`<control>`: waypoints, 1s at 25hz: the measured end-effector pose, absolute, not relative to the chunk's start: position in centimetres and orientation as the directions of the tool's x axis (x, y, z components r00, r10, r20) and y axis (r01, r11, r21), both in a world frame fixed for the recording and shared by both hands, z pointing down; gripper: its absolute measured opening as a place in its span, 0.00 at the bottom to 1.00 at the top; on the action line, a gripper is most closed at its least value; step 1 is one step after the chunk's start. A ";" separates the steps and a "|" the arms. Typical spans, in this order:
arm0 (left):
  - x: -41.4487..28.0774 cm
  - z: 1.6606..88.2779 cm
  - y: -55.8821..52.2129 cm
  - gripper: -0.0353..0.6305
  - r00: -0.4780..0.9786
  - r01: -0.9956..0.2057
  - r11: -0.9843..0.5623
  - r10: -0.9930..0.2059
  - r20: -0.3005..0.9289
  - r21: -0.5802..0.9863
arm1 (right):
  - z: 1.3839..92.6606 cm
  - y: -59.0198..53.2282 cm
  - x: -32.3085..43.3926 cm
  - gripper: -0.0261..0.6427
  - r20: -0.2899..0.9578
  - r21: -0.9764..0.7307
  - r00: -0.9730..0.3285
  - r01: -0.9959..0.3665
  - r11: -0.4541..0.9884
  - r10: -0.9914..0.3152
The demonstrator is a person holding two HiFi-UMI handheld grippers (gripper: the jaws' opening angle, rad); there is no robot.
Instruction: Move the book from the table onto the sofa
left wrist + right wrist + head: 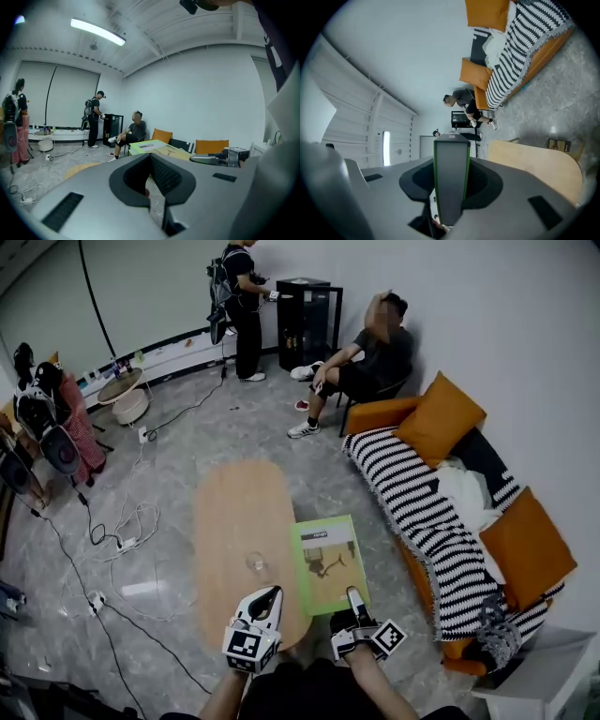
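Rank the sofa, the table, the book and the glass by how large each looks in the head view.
1. sofa
2. table
3. book, probably nearer the camera than the table, so it may look larger than it is
4. glass

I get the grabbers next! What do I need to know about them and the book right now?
Left gripper: shut, with nothing in it, over the near end of the table.
Right gripper: shut on the near edge of the book.
Book: looks lifted off the table, over its right edge, cover up.
Sofa: to the right, past the table.
Done: book gripped and picked up.
Left: carry it right, lay it on the sofa, and open the jaws.
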State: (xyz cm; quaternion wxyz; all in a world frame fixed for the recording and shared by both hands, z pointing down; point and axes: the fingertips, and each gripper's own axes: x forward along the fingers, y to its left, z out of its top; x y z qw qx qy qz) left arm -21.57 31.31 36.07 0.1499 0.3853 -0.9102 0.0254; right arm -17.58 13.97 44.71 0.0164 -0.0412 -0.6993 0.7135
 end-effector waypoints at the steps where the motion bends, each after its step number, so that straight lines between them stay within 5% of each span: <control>1: -21.7 35.6 31.4 0.08 -0.666 -0.703 0.708 -0.688 0.288 0.065 | 44.3 13.9 -17.7 0.26 -0.044 -0.999 -0.996 0.042 -0.027 0.076; 15: -20.1 34.9 32.9 0.07 -0.649 -0.725 0.681 -0.726 0.228 0.104 | 41.9 15.2 -16.1 0.26 -0.088 -0.996 -0.996 0.088 -0.018 0.016; 25: -16.6 36.3 28.6 0.07 -0.421 -0.875 0.458 -0.880 0.218 0.158 | 42.1 12.5 -7.6 0.26 -0.060 -0.998 -0.970 0.055 0.031 -0.237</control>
